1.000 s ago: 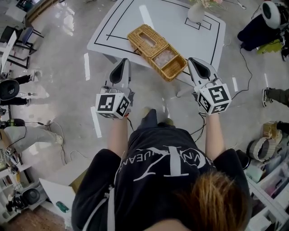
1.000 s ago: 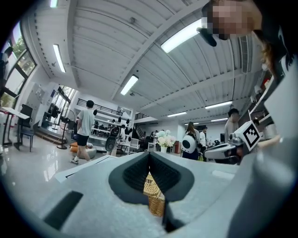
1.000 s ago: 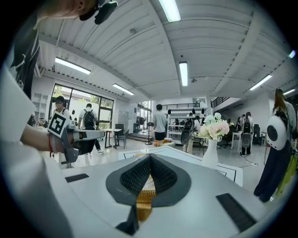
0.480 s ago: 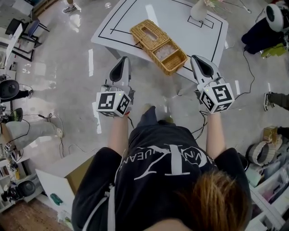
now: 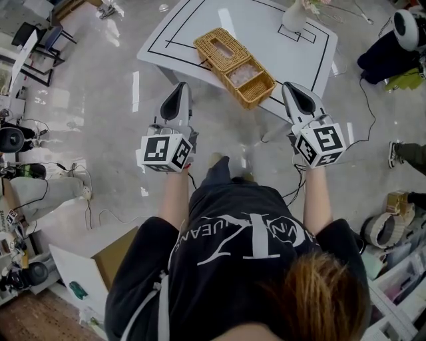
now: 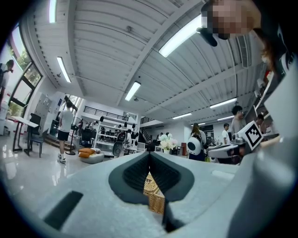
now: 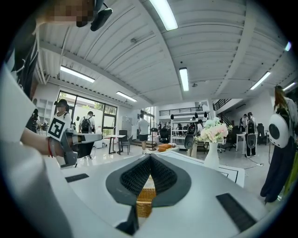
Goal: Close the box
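Note:
A long wicker box (image 5: 234, 58) lies slantwise on the white table (image 5: 293, 50). Its far half has a slotted lid and its near compartment (image 5: 251, 72) stands open with something pale inside. Both grippers are held over the floor, short of the table's near edge and apart from the box. My left gripper (image 5: 181, 91) is to the box's left and my right gripper (image 5: 295, 91) to its right. In the left gripper view the left gripper (image 6: 149, 154) is shut and empty, with the box (image 6: 153, 195) seen beyond it. The right gripper (image 7: 150, 157) is likewise shut and empty before the box (image 7: 145, 197).
A white vase of flowers (image 5: 293, 14) stands at the table's far side, also seen as the vase (image 7: 212, 151) in the right gripper view. A cardboard box (image 5: 100, 266) sits on the floor at the lower left. Cables (image 5: 363, 100) trail right of the table. People stand around the room.
Both grippers have shifted a little across the room, and the table now sits slightly higher in the head view. The jaws stay shut and the box has not moved on the table.

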A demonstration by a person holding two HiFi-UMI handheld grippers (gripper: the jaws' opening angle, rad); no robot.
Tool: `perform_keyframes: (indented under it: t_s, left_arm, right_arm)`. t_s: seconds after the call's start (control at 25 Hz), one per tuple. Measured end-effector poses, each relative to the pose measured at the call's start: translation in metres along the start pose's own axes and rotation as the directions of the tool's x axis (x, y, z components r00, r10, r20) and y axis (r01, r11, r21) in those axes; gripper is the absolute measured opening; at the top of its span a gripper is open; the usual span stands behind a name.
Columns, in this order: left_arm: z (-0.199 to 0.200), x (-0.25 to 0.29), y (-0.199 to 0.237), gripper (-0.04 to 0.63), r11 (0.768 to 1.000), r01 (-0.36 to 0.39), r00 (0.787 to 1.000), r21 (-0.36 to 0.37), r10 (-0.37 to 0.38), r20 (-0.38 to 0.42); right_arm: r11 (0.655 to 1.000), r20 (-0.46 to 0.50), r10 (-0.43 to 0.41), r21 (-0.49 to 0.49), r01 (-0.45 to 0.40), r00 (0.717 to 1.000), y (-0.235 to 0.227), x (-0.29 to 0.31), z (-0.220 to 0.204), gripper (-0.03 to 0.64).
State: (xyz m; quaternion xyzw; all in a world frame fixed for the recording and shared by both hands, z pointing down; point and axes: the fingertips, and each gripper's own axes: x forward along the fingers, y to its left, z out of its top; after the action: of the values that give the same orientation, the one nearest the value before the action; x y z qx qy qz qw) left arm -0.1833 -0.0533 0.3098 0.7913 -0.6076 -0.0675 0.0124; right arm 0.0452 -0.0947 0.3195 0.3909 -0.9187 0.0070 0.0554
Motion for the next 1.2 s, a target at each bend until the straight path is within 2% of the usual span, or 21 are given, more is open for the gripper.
perform_keyframes:
  t_s: [0.72, 1.2]
  left_arm:
    - [0.0028, -0.0061, 0.0025, 0.009, 1.0, 0.011, 1.0, 0.01, -0.011, -0.003]
    - [0.0008, -0.0083, 0.0091, 0.009, 1.0, -0.007, 1.0, 0.004, 0.007, -0.009]
  right_arm:
    - [1.0, 0.007, -0.012, 0.015, 0.011, 1.0, 0.0053, -0.0041, -0.0016, -0.002]
    - [1.0, 0.009, 0.0, 0.02, 0.0, 1.0, 0.0083, 0.0027, -0.0025, -0.002]
